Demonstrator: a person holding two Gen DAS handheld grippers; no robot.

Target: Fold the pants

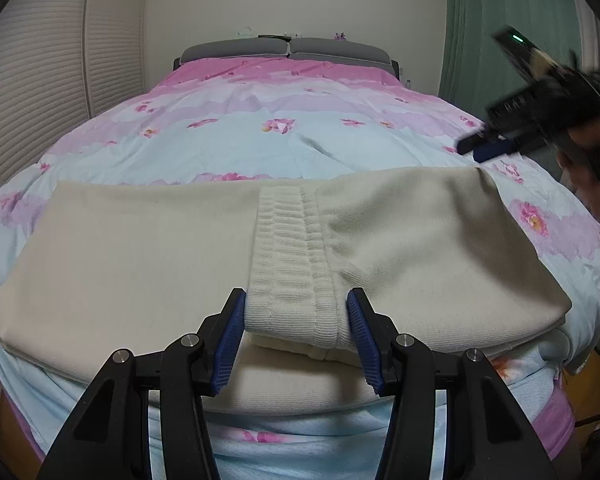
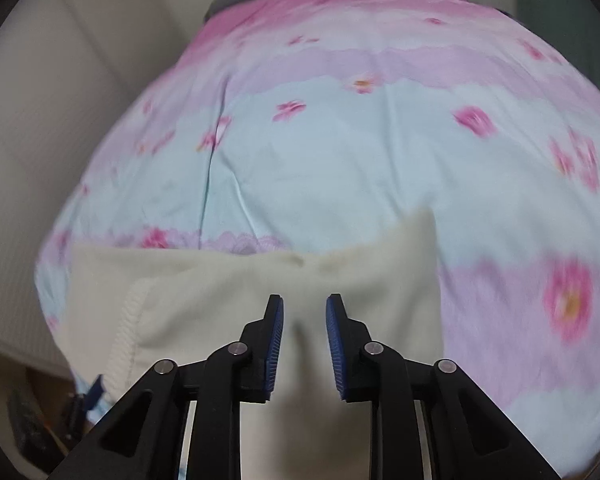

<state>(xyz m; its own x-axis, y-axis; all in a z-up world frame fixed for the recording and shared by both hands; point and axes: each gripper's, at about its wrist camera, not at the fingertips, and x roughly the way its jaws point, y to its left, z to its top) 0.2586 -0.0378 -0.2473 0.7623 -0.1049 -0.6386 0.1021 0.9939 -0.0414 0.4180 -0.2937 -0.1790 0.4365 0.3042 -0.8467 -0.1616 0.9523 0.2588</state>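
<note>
Nearest, the left claw [image 1: 296,320] is spread around the ribbed waistband [image 1: 290,280] of the cream pants [image 1: 140,248], folded across the bed [image 1: 260,136]. The soft, light knit will drape, so the thicker waistband seems the surest hold. Farther right, the right claw [image 2: 304,332] hovers spread, holding nothing.

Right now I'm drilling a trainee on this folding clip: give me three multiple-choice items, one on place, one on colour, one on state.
1. Where do the pants lie?
A. on the bed
B. on a chair
C. on the floor

2. What colour are they?
A. black
B. cream
C. red

3. How is the left gripper?
A. shut on nothing
B. out of view
C. open around the waistband

Key: 1 A, they rest on the flowered cover; 2 B, the cloth is pale cream; 3 C, its fingers flank the ribbed band.
</note>
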